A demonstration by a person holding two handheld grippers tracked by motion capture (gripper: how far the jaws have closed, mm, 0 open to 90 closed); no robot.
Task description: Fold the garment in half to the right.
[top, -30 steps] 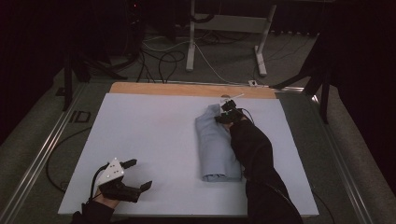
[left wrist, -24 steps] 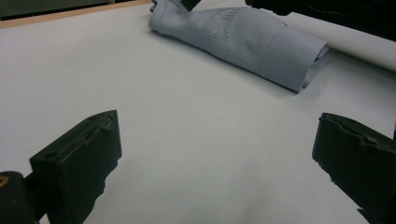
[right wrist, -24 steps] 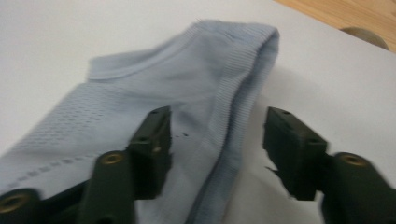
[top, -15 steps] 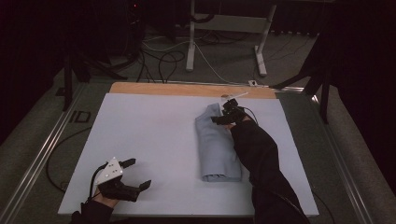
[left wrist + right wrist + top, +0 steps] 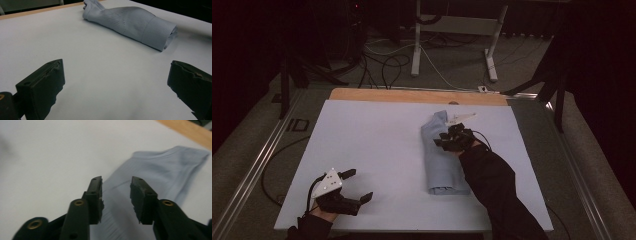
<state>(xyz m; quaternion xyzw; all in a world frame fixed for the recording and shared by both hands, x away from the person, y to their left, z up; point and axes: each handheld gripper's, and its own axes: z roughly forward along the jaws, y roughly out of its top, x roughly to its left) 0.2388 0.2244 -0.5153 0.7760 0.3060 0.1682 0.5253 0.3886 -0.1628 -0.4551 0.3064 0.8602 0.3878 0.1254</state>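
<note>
Right gripper (image 5: 452, 138) hovers over the cloth (image 5: 443, 155), jaws narrowed with a clear gap and nothing between them; they have just been closing. Left gripper (image 5: 357, 186) sits near the table's (image 5: 377, 140) front left corner, jaws spread wide and empty, well apart from the cloth. That pale blue cloth lies rolled lengthwise right of centre, its far end loose.

You see a white tabletop (image 5: 377, 150) with a bare wooden strip (image 5: 412, 95) along its far edge. Beyond it, a white stand (image 5: 452, 30) rests on the dark floor, with loose cables (image 5: 382, 65) lying beside it.
</note>
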